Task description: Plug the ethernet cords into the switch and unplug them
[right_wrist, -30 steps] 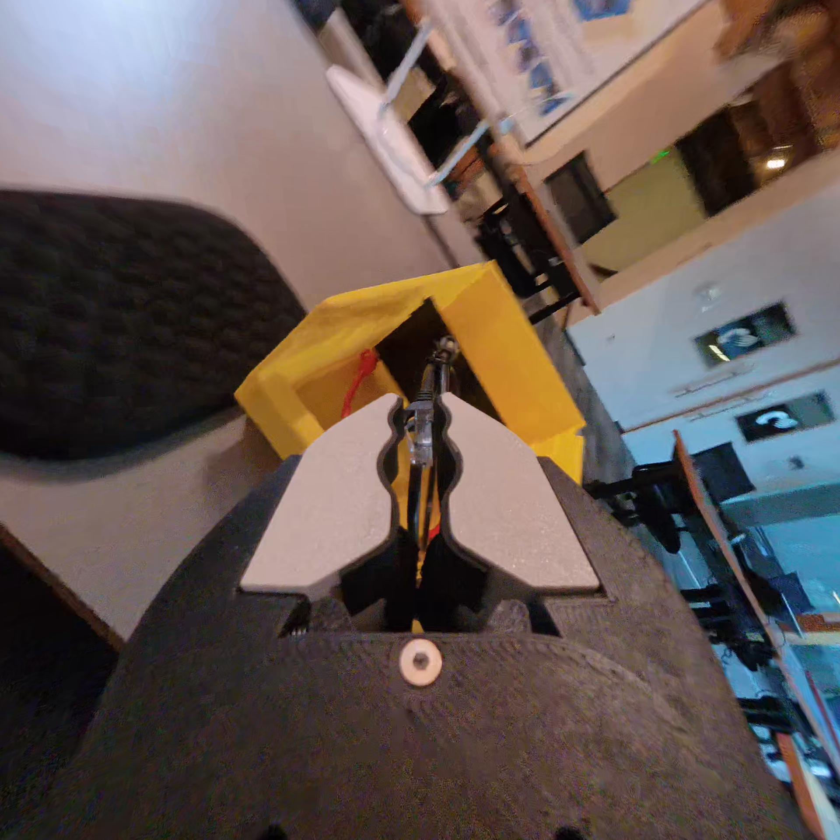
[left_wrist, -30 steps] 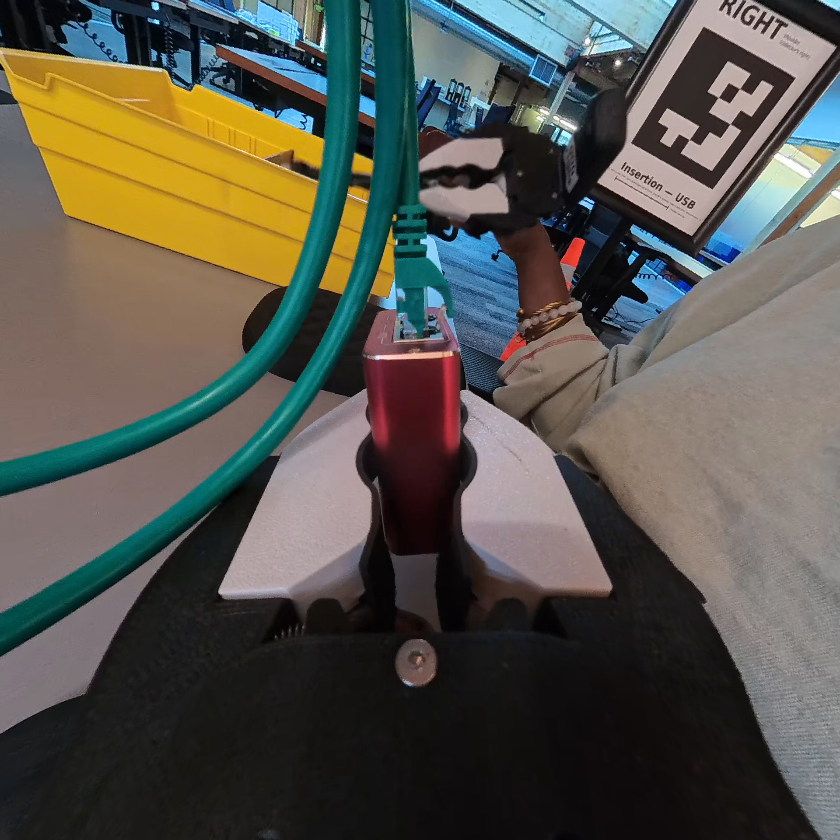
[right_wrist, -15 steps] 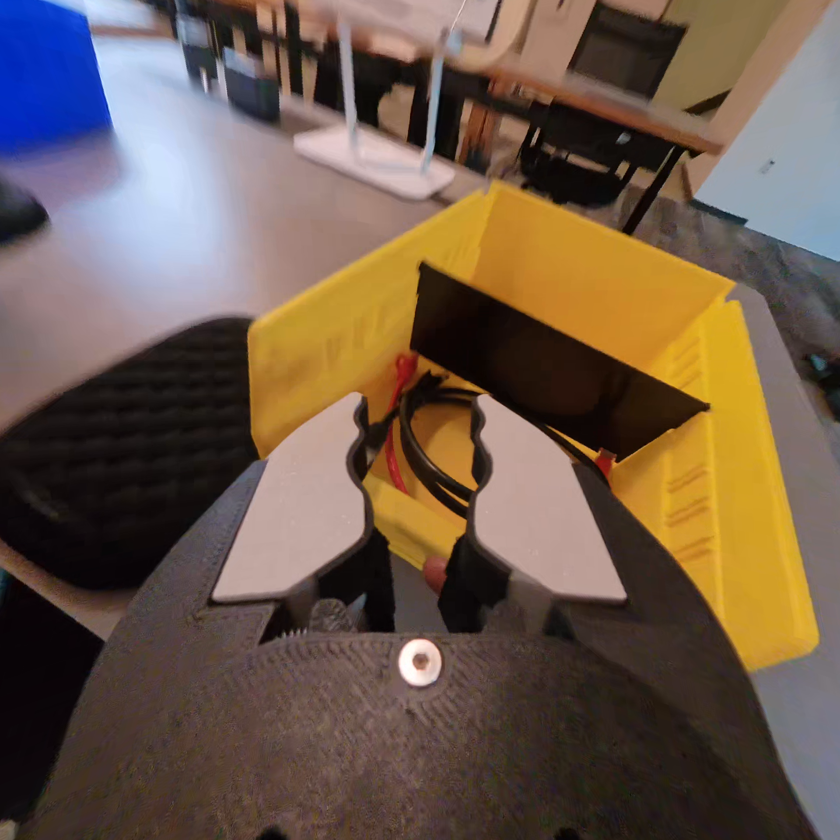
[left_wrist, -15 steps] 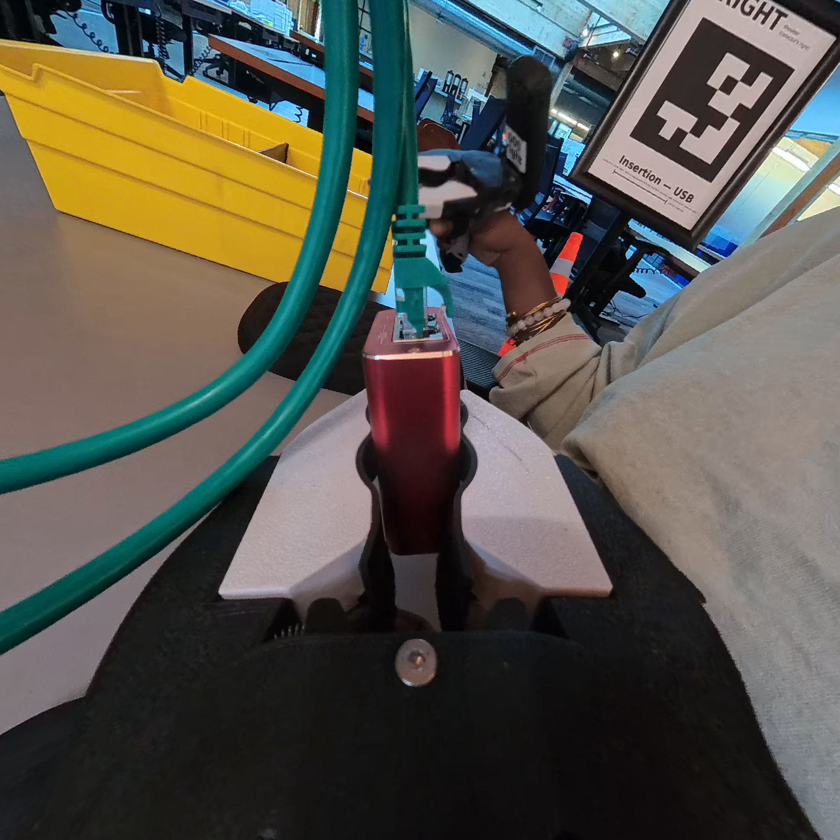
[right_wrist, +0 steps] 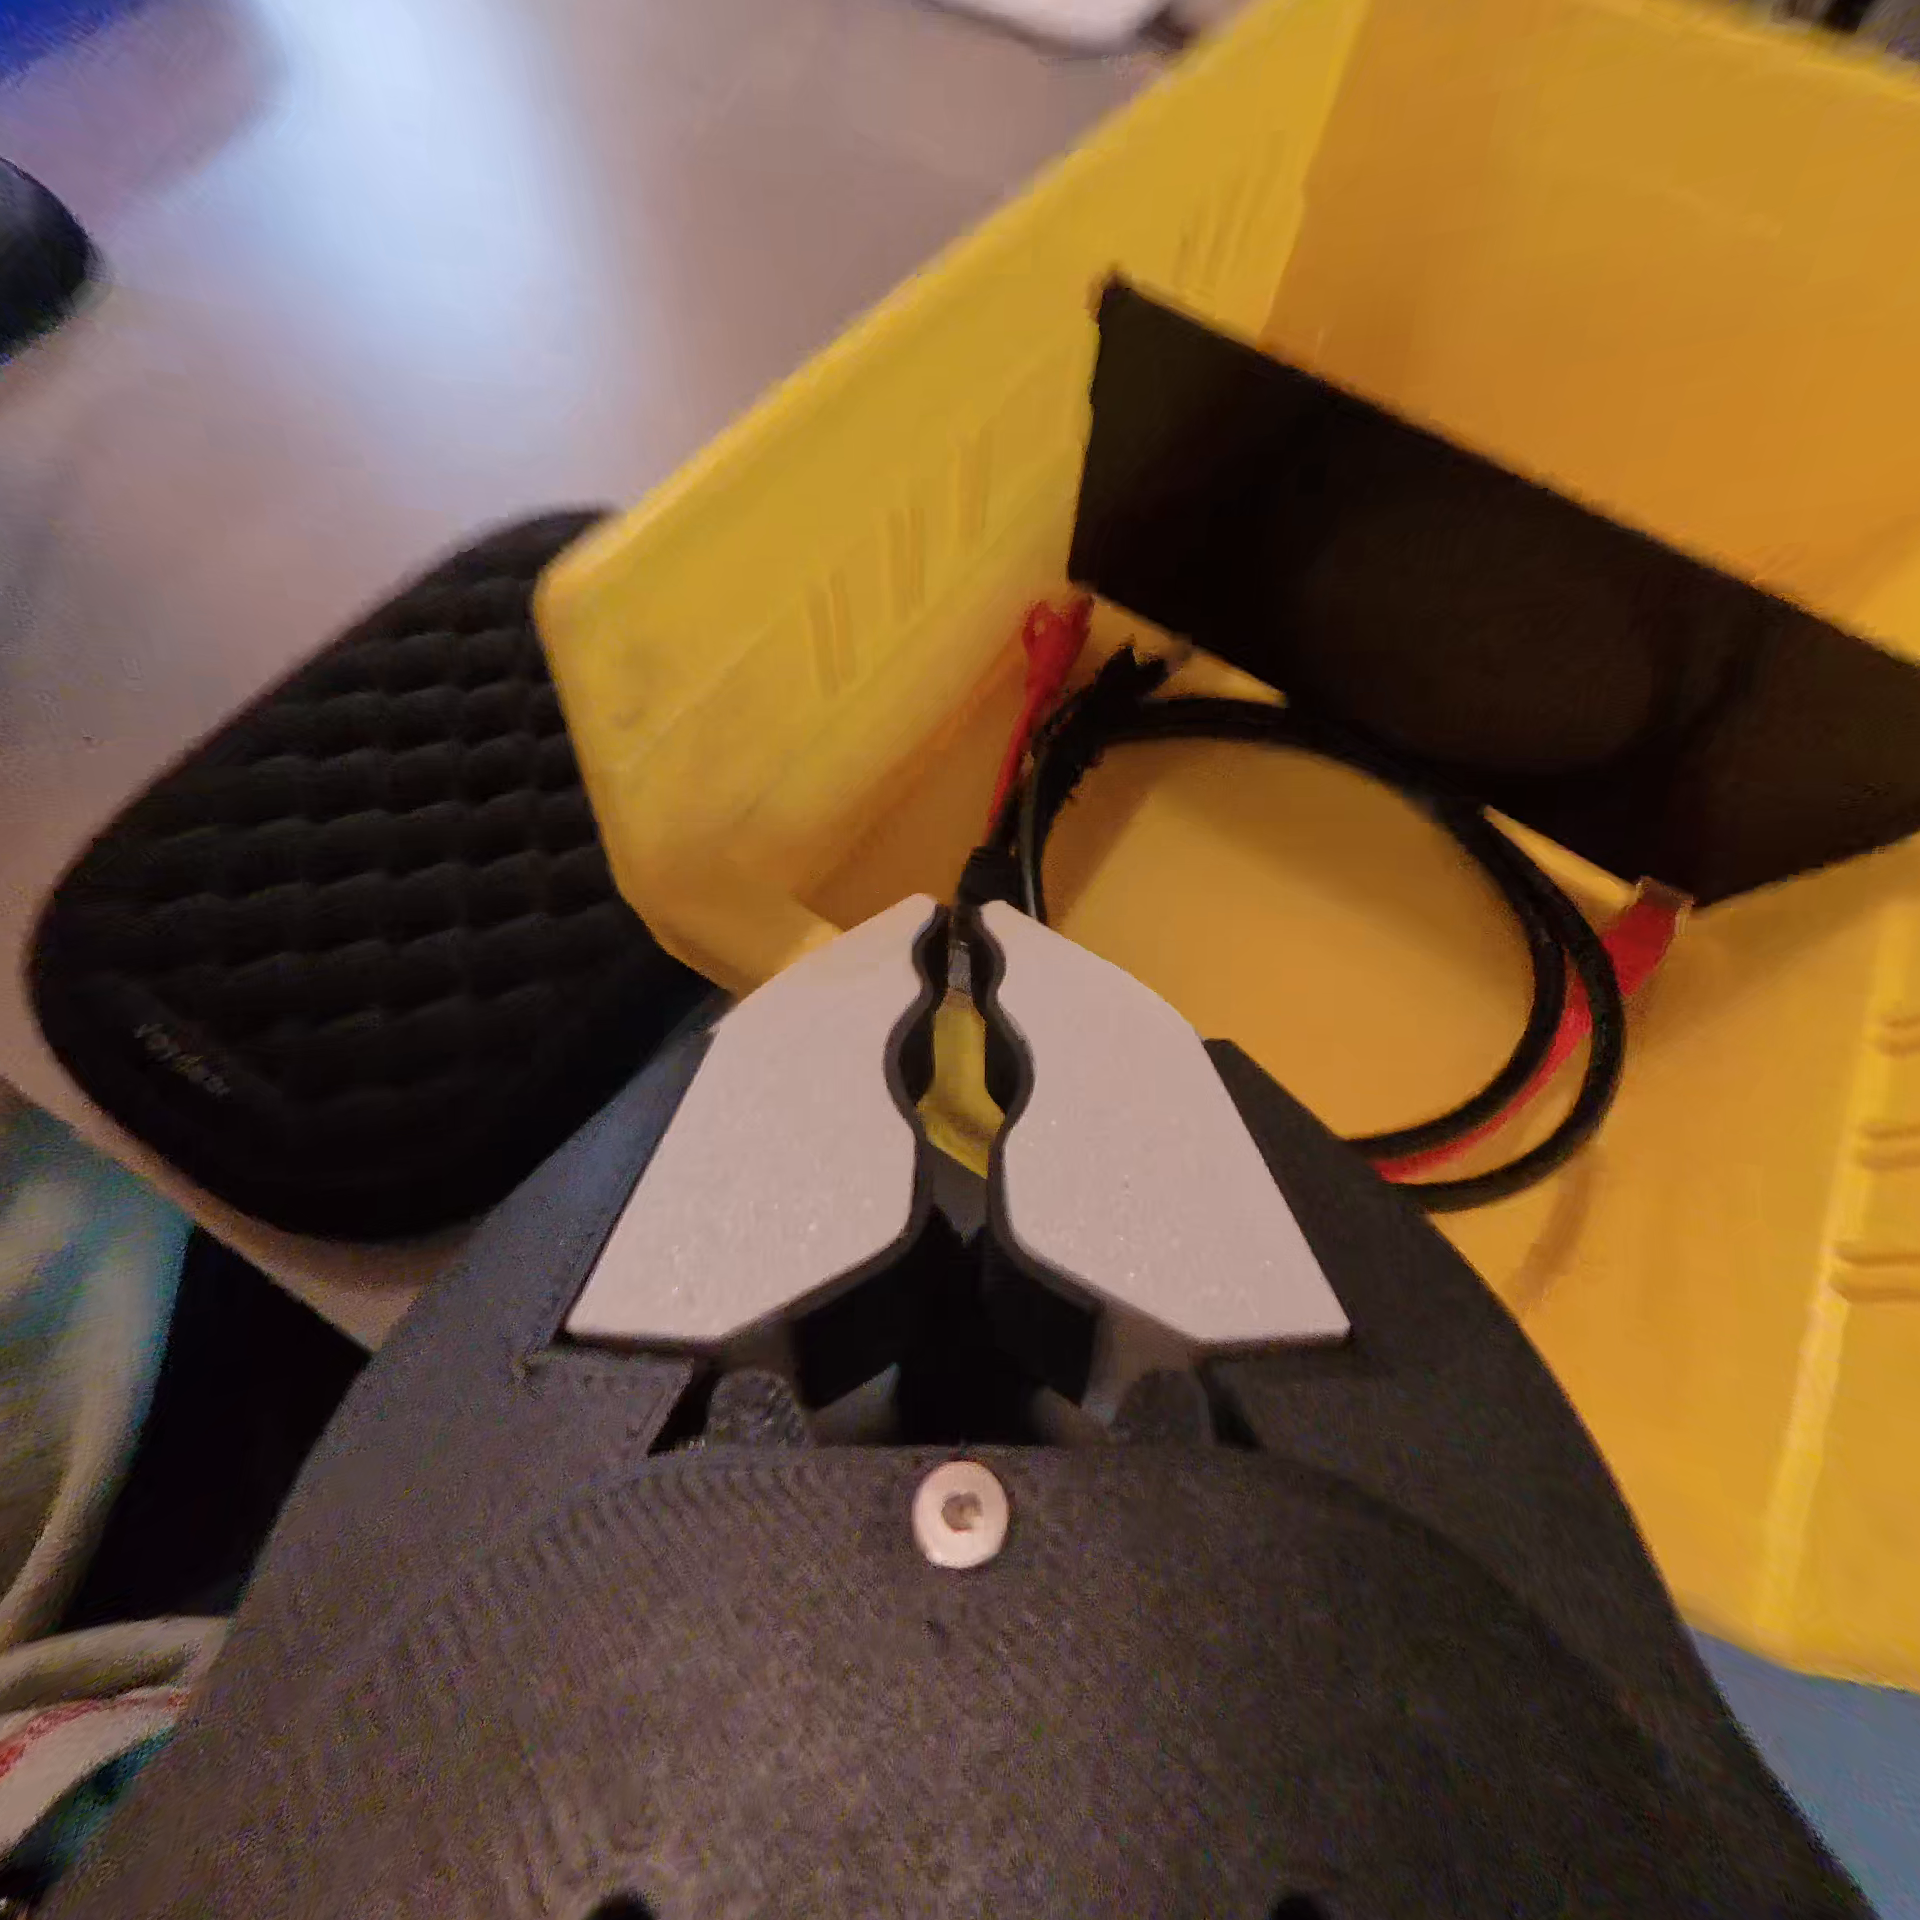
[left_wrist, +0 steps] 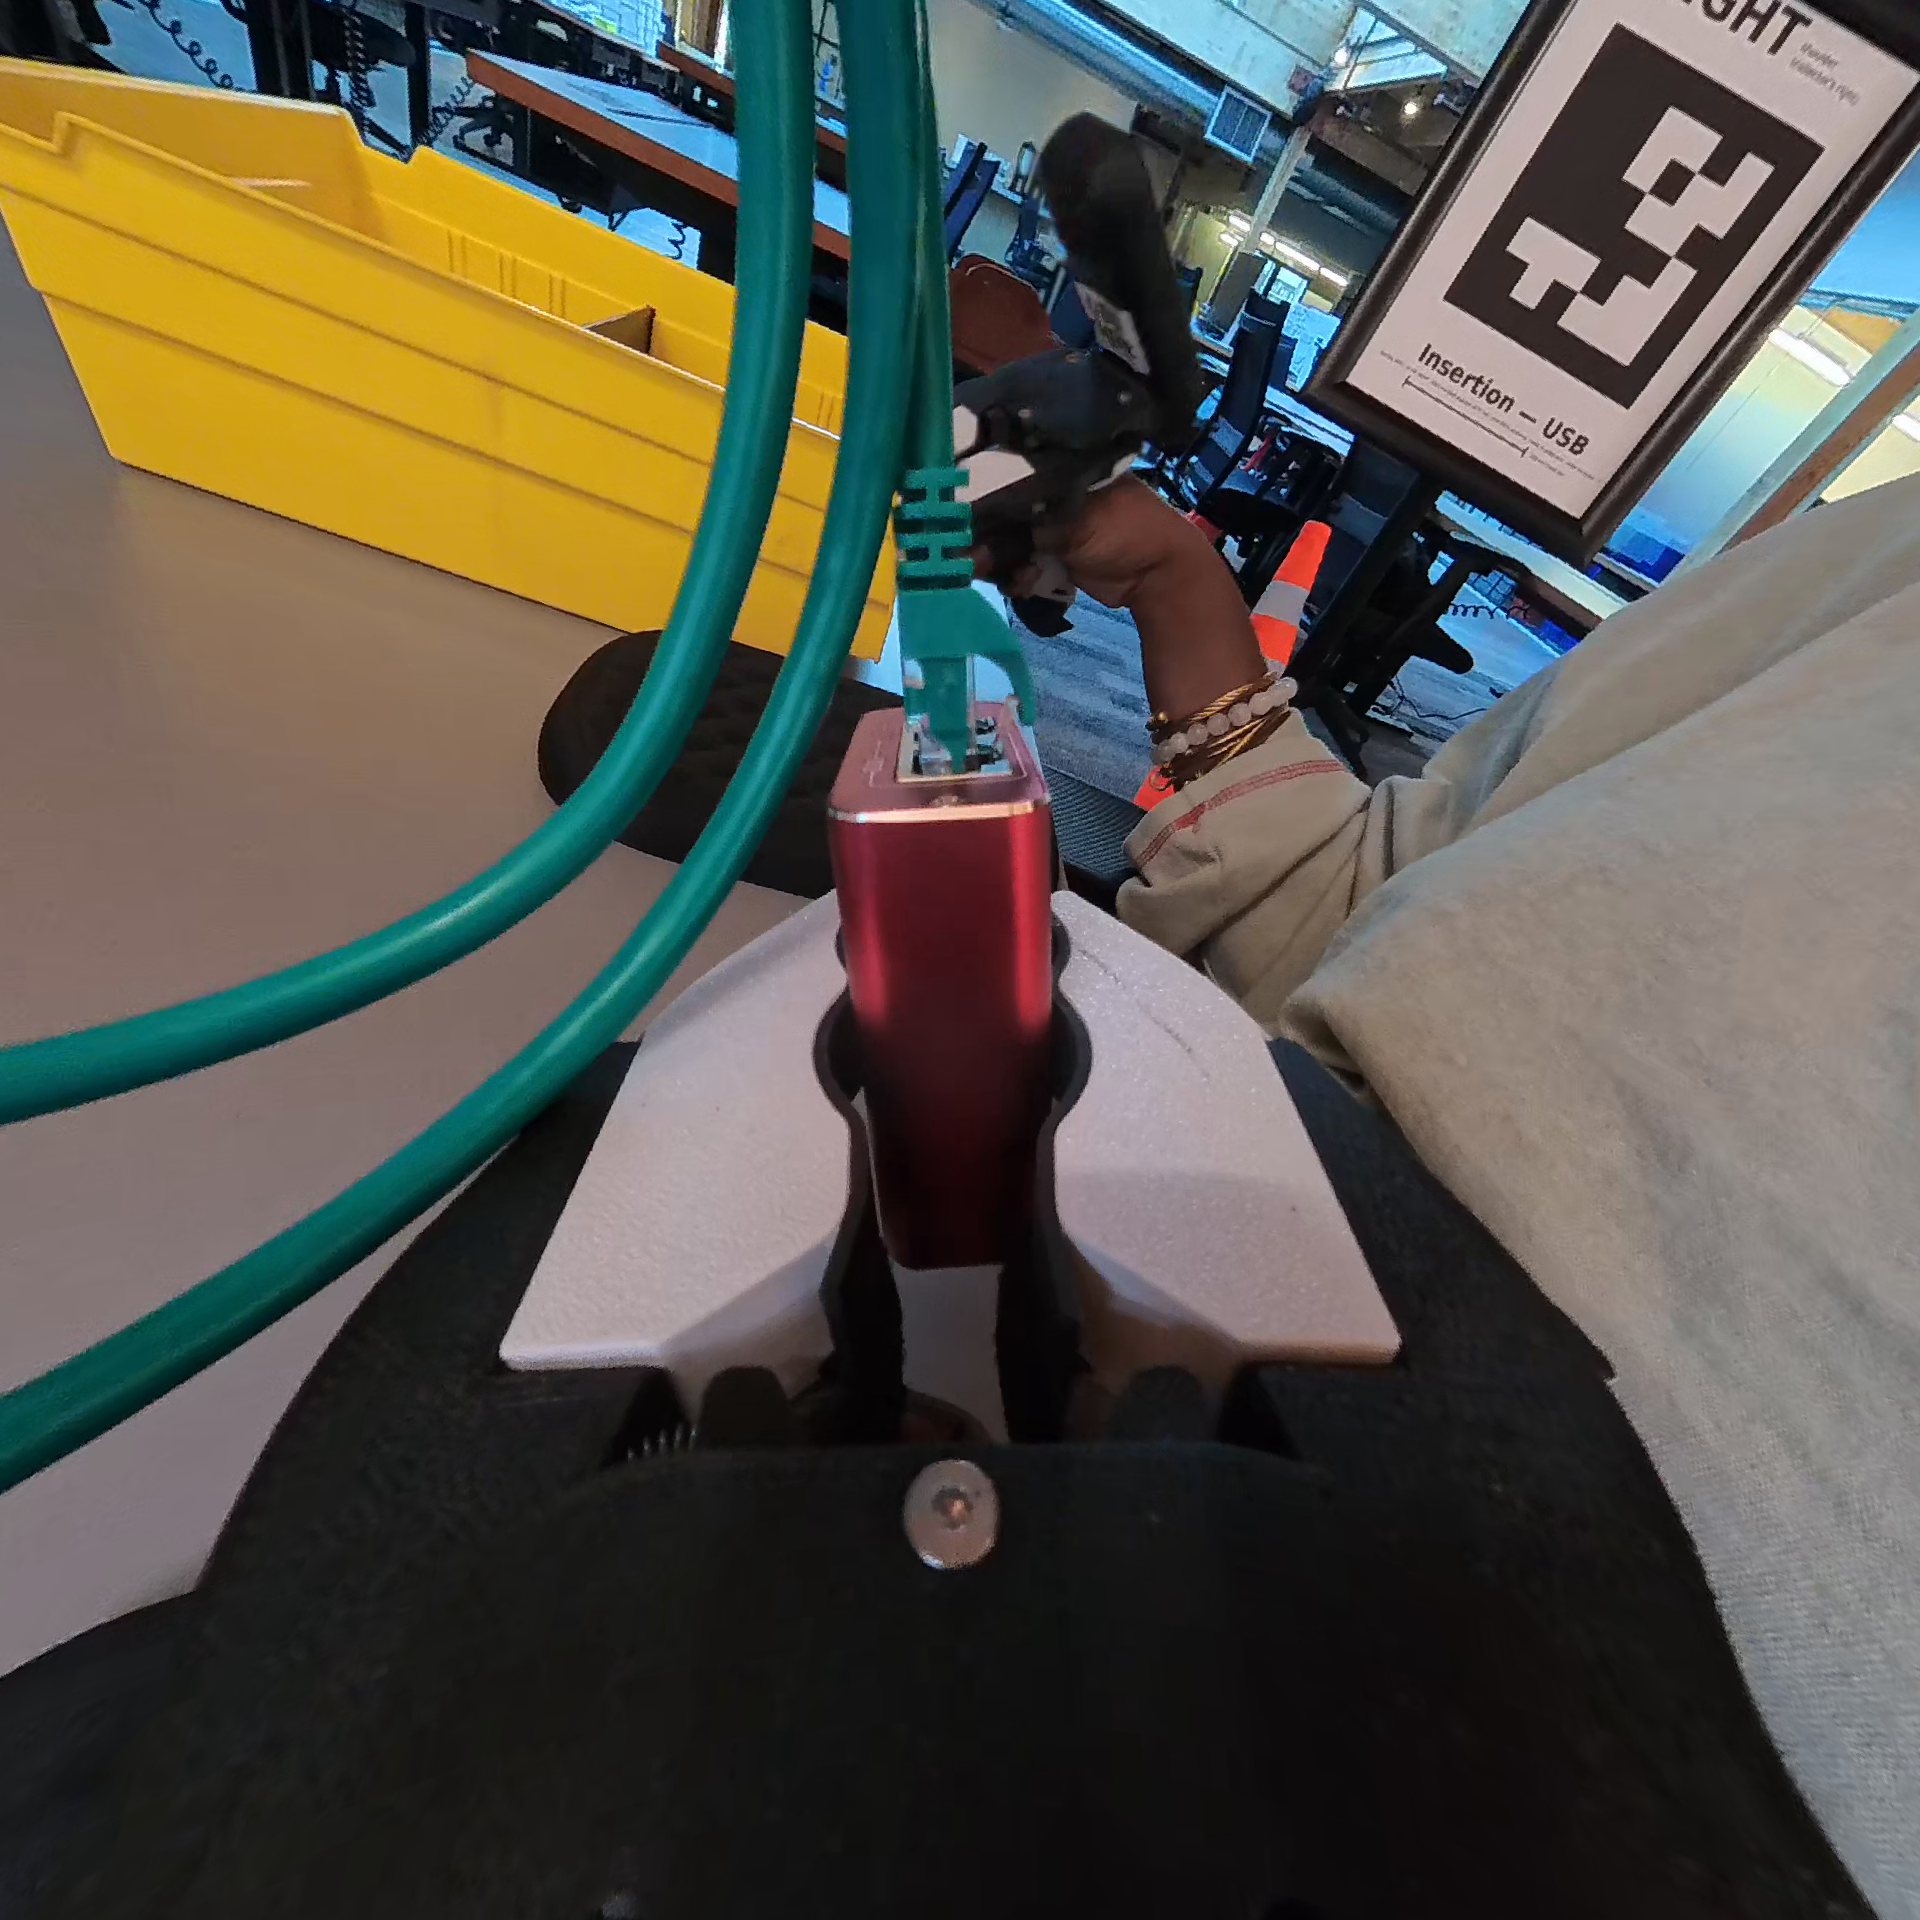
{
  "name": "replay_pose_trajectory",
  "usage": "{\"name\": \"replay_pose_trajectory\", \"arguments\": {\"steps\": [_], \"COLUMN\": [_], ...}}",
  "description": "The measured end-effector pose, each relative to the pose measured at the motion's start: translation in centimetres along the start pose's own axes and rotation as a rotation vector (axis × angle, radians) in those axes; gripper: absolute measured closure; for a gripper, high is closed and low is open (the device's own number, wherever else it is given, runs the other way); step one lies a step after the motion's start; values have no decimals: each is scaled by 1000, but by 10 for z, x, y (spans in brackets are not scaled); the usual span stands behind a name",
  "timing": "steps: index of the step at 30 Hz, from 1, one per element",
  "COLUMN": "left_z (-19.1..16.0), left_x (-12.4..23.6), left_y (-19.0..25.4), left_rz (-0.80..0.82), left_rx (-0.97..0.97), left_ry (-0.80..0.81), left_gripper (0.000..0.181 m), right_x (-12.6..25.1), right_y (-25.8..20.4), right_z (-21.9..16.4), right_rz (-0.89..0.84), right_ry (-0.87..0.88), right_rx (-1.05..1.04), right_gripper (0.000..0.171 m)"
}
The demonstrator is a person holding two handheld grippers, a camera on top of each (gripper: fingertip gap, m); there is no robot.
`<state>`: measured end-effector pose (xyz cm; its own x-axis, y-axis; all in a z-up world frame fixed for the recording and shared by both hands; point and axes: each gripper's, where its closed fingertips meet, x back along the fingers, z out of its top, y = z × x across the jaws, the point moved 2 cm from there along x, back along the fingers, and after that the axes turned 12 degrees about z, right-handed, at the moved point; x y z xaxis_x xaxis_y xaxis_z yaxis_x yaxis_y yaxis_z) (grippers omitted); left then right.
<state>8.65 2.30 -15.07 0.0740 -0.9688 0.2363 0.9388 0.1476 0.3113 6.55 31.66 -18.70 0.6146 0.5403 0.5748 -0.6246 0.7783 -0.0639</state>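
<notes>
The grey worktop carries a long yellow bin and a black quilted pad just beside the bin's near end. Only the right wrist view shows the bin interior: a black divider stands across it, and a coil of black cord lies on the floor with a red cord alongside. Only the left wrist view shows a framed marker sign standing upright at the far right, and a person's grey sleeve

The left claw is clamped on a red metal switch, held upright. A green ethernet cord loops above the worktop; its plug is seated in the switch's top port

The right claw is nearly closed at the bin's near corner, pinching the black cord's plug at the fingertips; blur hides the exact contact
</notes>
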Motion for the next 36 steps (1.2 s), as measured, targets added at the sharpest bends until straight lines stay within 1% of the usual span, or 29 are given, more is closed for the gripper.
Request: {"name": "replay_pose_trajectory", "arguments": {"steps": [2, 4, 6, 8, 11, 13, 14, 16, 18, 19, 21, 24, 26, 28, 31, 36], "left_z": [-1, 0, 0, 0, 0, -1, -1, -1, -2, -3, -6, -12, -14, -16, -18, -23], "left_x": [0, 0, 0, 0, 0, 0, 0, 0, 0, 0, -1, -3, -5, -5, -6, -10], "left_y": [0, 0, 0, 0, 0, 0, 1, 2, 4, 7, 11, 17, 19, 19, 20, 15], "left_rz": [1, 2, 2, 3, 3, 5, 5, 1, -11, -20, -37, -52, -54, -54, -50, -9], "left_rx": [-4, -6, -2, 2, -5, -11, -15, -24, -41, -57, -95, -149, -171, -181, -194, -191], "left_ry": [-4, -4, -1, 1, -1, -3, -2, -1, -5, -11, -30, -64, -80, -89, -105, -147], "left_gripper": [152, 152, 152, 152, 152, 152, 152, 152, 152, 152, 152, 152, 152, 152, 152, 153], "right_x": [-2, 0, 9, 26, 43, 41, 35, 13, -16, -31, -60, -83, -86, -85, -84, -89], "right_y": [7, 7, 5, -7, -52, -94, -116, -158, -192, -204, -220, -236, -241, -244, -243, -241], "right_z": [-2, 1, 17, 47, 97, 122, 131, 143, 148, 149, 148, 142, 142, 139, 136, 131], "right_rz": [-54, -76, -105, -103, 36, 219, 331, 560, 755, 818, 888, 977, 999, 1022, 1005, 861], "right_ry": [-35, -20, 88, 276, 548, 655, 678, 670, 619, 592, 539, 493, 491, 487, 485, 528], "right_rx": [-52, -36, 37, 126, 274, 348, 369, 377, 349, 323, 264, 225, 226, 260, 323, 578], "right_gripper": [170, 165, 158, 154, 148, 143, 142, 139, 139, 140, 140, 140, 143, 155, 155, 153]}}
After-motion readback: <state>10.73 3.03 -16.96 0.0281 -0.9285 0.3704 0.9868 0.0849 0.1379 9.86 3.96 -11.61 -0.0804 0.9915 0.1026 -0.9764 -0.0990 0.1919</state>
